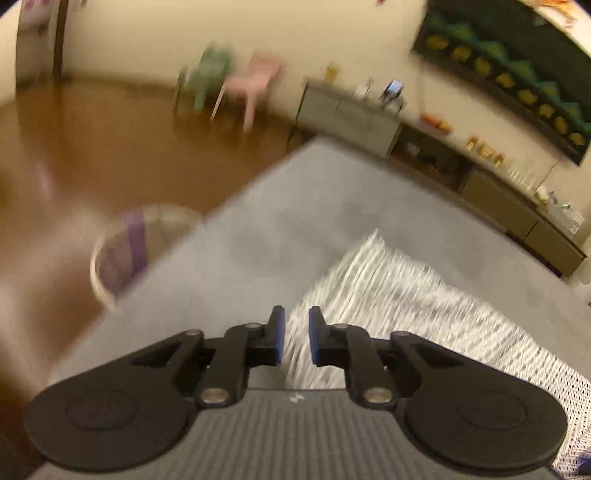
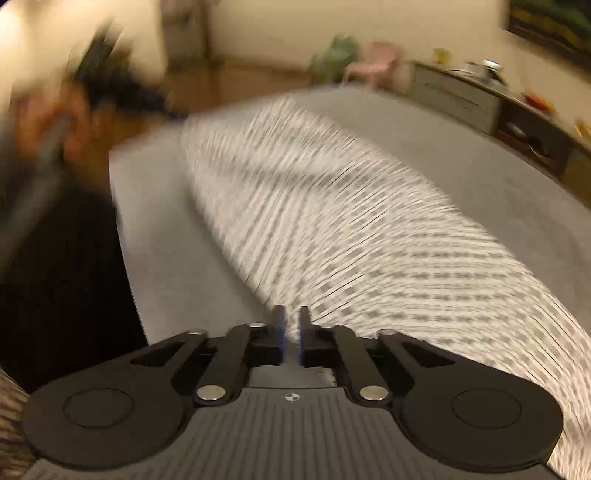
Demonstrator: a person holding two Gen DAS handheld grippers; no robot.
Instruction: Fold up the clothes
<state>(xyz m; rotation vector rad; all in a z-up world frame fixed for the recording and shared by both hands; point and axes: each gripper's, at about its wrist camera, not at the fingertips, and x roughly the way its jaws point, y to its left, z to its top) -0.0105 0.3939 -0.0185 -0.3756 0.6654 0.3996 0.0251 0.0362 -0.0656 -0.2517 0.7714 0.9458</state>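
Just ahead of both slightly parted, empty claws, left (image 1: 296, 338) and right (image 2: 290, 334), lies the patterned cloth (image 2: 332, 221).

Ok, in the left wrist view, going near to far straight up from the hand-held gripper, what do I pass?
Left hand-held gripper → patterned white garment → bare grey table surface → grey cabinet → cream wall.
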